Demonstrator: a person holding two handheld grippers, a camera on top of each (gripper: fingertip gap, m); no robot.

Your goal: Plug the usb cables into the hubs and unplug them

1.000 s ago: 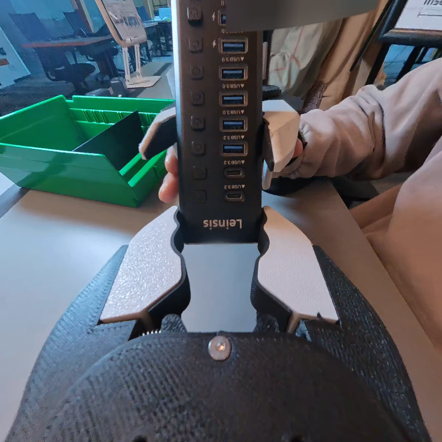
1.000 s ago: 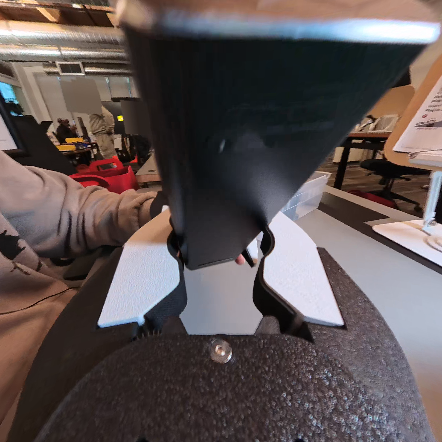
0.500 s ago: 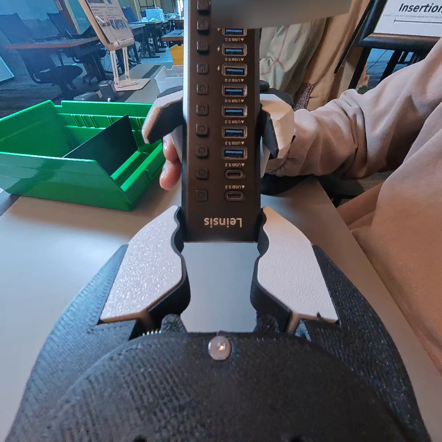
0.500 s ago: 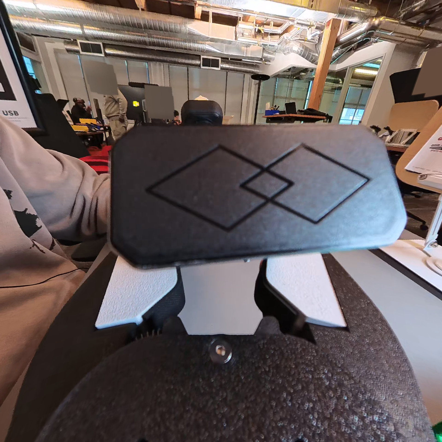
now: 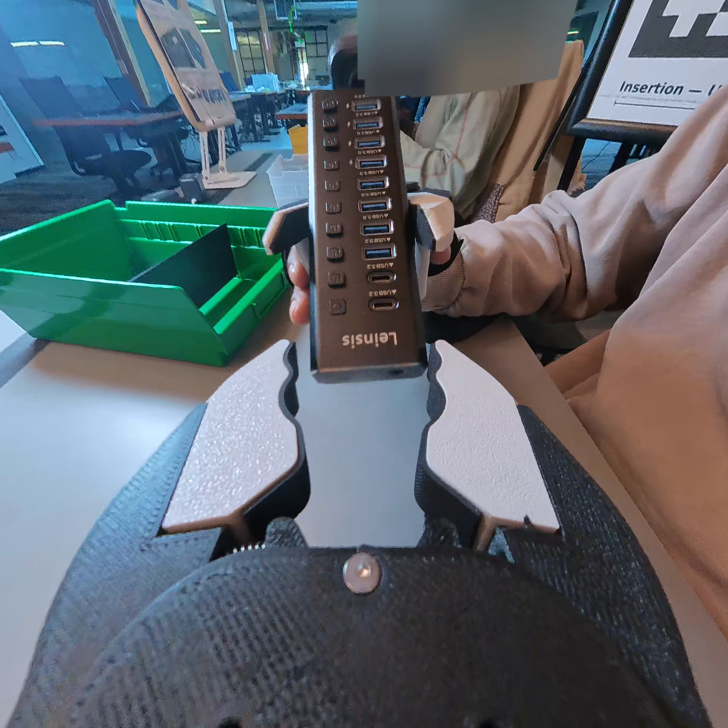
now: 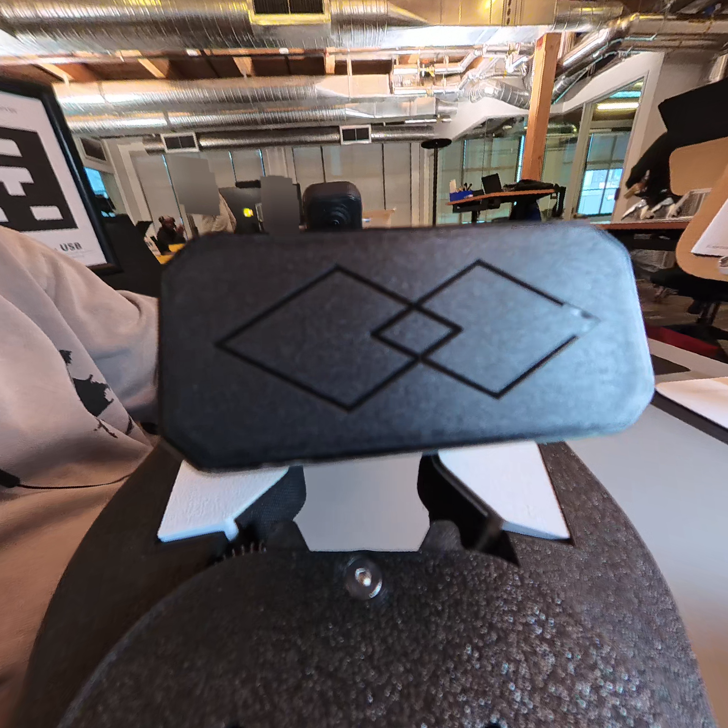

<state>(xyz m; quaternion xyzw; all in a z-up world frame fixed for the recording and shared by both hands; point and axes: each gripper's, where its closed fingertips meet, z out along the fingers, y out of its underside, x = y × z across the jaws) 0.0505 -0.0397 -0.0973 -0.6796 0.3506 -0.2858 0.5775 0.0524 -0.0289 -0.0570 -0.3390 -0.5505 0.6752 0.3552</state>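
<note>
The hub [image 5: 342,173], a long dark bar with one row of ports, is held off the surface [image 5: 78,433], port face toward the left wrist camera. The right claw [image 5: 358,226] is clamped across its width at about mid-length. The left claw [image 5: 362,354] is spread, and the hub's near end sits between its tips with a narrow gap on each side. A green bin [image 5: 118,315] stands on the surface to the left. No cable is visible in either view.

In the right wrist view, a black plate with a diamond mark [image 6: 394,335] blocks the fingertips and the hub.

Hazards, as judged:
- The hub hangs on a single grip. A tilt or slip in the right claw would swing the near end against the left claw's tips.
- Closing the left claw off-centre could twist the hub.
- With the right view blocked, misalignment may go unnoticed.
</note>
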